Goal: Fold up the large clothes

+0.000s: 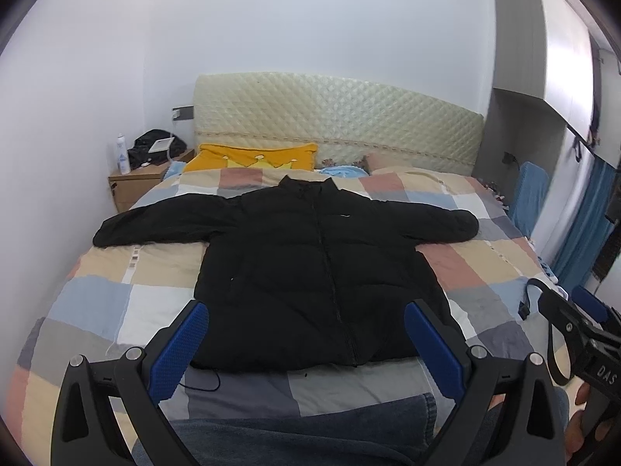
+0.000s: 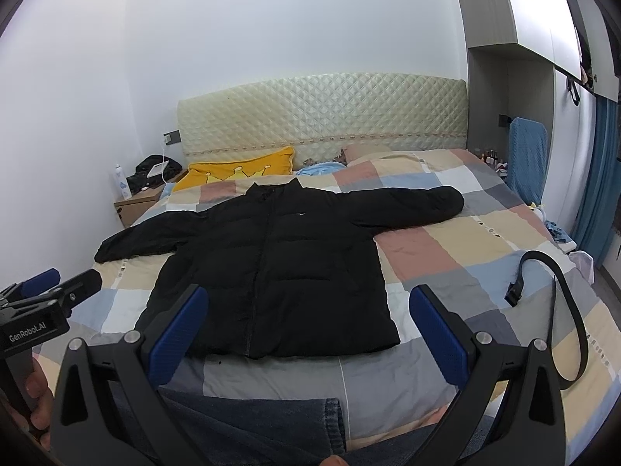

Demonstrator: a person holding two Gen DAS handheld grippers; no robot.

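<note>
A black puffer jacket [image 1: 310, 264] lies flat and face up on the checked bedspread [image 1: 485, 268], sleeves spread out to both sides, collar toward the headboard. It also shows in the right wrist view [image 2: 279, 272]. My left gripper [image 1: 306, 345] is open and empty, held above the jacket's hem at the foot of the bed. My right gripper [image 2: 306, 330] is open and empty, above the hem's right part. Each gripper shows at the edge of the other's view: the right one [image 1: 574, 318], the left one [image 2: 50, 291].
A black belt [image 2: 559, 299] lies on the bedspread [image 2: 465, 240] right of the jacket. A yellow pillow [image 1: 252, 157] and quilted headboard [image 1: 341, 120] are at the far end. A wooden nightstand [image 1: 136, 182] with a bottle stands far left. Blue jeans [image 1: 310, 427] lie at the near edge.
</note>
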